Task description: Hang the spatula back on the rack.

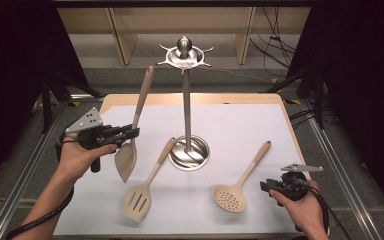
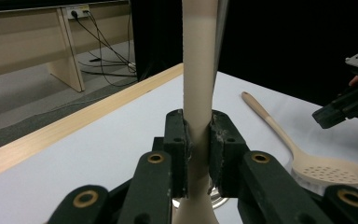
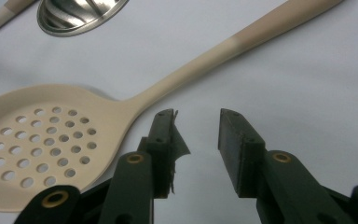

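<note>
Spatula (image 1: 128,150) held nearly upright at left of centre in the high view, blade down and lifted just clear of the white mat (image 1: 230,125), handle rising toward the metal stand (image 1: 186,100). Clamped by the left gripper (image 1: 130,133) low on the handle, just above the blade; seen up close in the left gripper view, pads pressed flat against both sides of the shaft (image 2: 198,93). Probably light and fairly stiff, smooth enough to pivot or slip in a narrow pinch, so best gripped near the blade as now. Right gripper (image 3: 196,135) spread wide, nothing between the pads, resting low at lower right beside the skimmer (image 1: 232,195). Slotted turner (image 1: 140,200) flat on the mat, lower centre-left. No brand, label or legible writing anywhere.
</note>
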The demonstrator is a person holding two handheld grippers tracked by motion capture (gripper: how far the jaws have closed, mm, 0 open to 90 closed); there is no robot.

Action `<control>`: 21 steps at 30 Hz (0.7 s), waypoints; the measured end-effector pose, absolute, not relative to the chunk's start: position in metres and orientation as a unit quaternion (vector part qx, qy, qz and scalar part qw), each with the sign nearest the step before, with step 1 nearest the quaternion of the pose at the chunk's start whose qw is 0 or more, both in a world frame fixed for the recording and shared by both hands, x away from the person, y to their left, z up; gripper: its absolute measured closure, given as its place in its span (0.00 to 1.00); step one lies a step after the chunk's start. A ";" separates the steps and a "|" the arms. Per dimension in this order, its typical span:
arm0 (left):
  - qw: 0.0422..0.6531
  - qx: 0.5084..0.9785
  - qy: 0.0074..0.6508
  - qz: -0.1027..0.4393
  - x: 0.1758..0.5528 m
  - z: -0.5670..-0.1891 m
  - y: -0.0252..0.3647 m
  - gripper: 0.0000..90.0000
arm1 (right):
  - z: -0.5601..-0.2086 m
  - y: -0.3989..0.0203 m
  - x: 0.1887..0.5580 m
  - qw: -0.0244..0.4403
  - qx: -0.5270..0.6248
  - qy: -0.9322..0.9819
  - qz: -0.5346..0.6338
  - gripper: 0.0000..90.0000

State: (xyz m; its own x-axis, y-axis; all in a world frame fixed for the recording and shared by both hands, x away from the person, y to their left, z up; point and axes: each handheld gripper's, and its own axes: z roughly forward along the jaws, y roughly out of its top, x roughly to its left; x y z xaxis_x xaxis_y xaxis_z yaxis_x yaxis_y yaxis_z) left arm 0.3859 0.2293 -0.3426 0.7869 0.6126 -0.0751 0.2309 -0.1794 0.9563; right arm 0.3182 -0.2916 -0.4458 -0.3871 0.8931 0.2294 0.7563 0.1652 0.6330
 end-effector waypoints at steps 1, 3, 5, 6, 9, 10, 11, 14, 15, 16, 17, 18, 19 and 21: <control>0.576 0.750 0.281 0.166 0.386 -0.343 0.229 0.87 | -0.446 -0.292 0.318 0.098 0.545 0.757 0.347 0.74; 0.578 0.748 0.280 0.165 0.384 -0.340 0.229 0.87 | -0.446 -0.291 0.318 0.098 0.546 0.756 0.347 0.74; 0.579 0.749 0.277 0.166 0.384 -0.339 0.229 0.87 | -0.445 -0.290 0.318 0.097 0.548 0.755 0.346 0.74; 0.580 0.748 0.276 0.166 0.384 -0.338 0.229 0.87 | -0.446 -0.291 0.318 0.097 0.547 0.756 0.346 0.74; 0.581 0.749 0.272 0.168 0.383 -0.336 0.228 0.87 | -0.445 -0.291 0.318 0.098 0.546 0.757 0.346 0.74; 0.582 0.748 0.271 0.167 0.382 -0.334 0.228 0.87 | -0.446 -0.290 0.318 0.096 0.551 0.754 0.344 0.74; 0.583 0.748 0.271 0.168 0.382 -0.334 0.228 0.87 | -0.446 -0.291 0.318 0.097 0.548 0.755 0.346 0.74; 0.584 0.747 0.269 0.168 0.382 -0.332 0.229 0.87 | -0.446 -0.290 0.318 0.097 0.547 0.755 0.347 0.74; 0.583 0.748 0.269 0.169 0.381 -0.331 0.229 0.87 | -0.445 -0.290 0.318 0.096 0.551 0.754 0.345 0.74; 0.585 0.747 0.267 0.168 0.381 -0.330 0.228 0.87 | -0.444 -0.288 0.316 0.086 0.563 0.747 0.344 0.74; 0.585 0.747 0.267 0.169 0.381 -0.330 0.228 0.87 | -0.444 -0.287 0.316 0.083 0.566 0.745 0.342 0.74; 0.585 0.748 0.266 0.169 0.381 -0.329 0.228 0.87 | -0.444 -0.287 0.316 0.081 0.567 0.745 0.341 0.74; 0.583 0.748 0.266 0.170 0.380 -0.329 0.228 0.87 | -0.444 -0.287 0.316 0.081 0.567 0.745 0.341 0.74; 0.585 0.748 0.264 0.169 0.380 -0.328 0.227 0.87 | -0.444 -0.287 0.316 0.081 0.567 0.745 0.341 0.74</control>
State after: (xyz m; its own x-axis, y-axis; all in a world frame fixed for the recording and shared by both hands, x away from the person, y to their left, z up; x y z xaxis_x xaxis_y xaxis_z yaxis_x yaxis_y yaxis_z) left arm 0.3797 0.2272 -0.3283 0.8035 0.5926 -0.0565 0.1978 -0.1763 0.9643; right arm 0.3157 -0.2872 -0.4436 -0.3438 0.9006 0.2658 0.7895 0.1240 0.6011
